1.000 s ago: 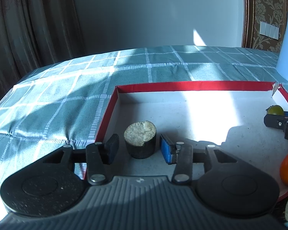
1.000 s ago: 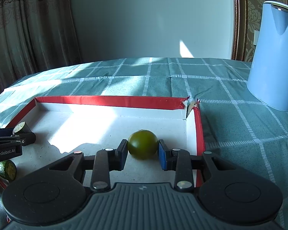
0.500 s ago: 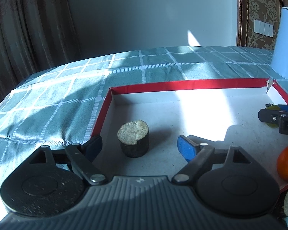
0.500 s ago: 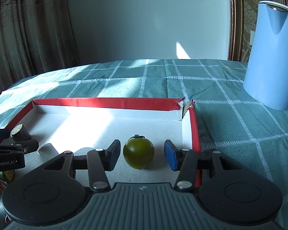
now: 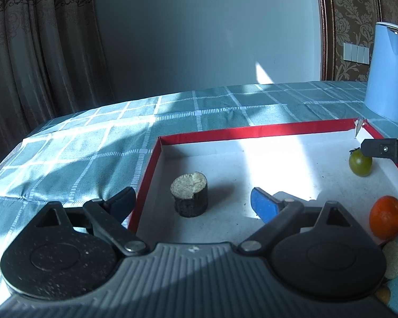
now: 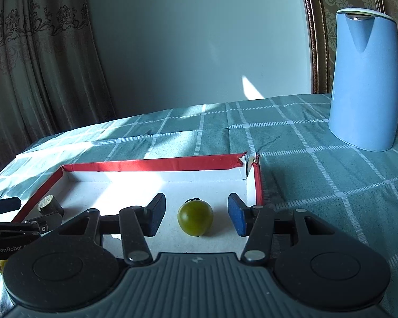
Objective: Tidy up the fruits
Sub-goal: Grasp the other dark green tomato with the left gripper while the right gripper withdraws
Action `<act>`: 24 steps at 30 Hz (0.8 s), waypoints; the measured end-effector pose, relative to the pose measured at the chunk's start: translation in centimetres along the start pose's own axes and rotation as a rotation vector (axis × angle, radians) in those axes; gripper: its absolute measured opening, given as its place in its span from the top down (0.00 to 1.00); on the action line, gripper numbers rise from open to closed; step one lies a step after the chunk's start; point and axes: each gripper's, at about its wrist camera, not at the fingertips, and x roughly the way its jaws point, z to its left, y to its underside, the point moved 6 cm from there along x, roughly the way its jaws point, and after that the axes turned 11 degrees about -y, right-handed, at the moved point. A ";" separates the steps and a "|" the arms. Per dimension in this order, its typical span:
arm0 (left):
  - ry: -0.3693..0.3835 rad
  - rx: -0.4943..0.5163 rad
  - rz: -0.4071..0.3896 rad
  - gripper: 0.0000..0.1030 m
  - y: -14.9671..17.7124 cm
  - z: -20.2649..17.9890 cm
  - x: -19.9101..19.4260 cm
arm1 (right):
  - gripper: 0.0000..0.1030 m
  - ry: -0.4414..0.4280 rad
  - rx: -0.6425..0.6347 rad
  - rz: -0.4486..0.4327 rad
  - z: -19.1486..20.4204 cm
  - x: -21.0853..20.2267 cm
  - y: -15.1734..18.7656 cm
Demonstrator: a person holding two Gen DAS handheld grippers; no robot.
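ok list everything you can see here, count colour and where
box: 1, red rim, white inside, on the tablecloth
cut stump: 1, dark skin, pale top, left end of box
tomato: 1, green, right end of box
orange: 1, orange, near edge of box in the left view
jug: 1, light blue, on the cloth right of box
tablecloth: 1, teal check, covers table
curtain: brown, left background
left gripper: open around stump, not touching
right gripper: open around tomato, not touching
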 end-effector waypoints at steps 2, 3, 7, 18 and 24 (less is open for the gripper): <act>0.004 -0.009 -0.012 0.08 0.1 0.3 -0.5 | 0.51 0.002 -0.003 -0.005 0.1 -0.2 0.1; 0.007 -0.015 -0.020 0.08 0.2 0.5 -0.8 | 0.51 0.003 -0.007 -0.005 0.2 -0.3 0.2; 0.011 -0.065 -0.060 0.07 0.6 2.1 -2.6 | 0.51 0.008 -0.020 -0.014 0.3 -1.3 0.6; -0.011 -0.196 -0.079 0.04 4.3 8.2 -7.2 | 0.51 -0.102 -0.144 -0.082 3.9 -7.6 3.5; -0.001 -0.239 -0.041 0.02 5.8 10.1 -7.8 | 0.51 -0.163 -0.316 -0.058 7.9 -10.5 7.7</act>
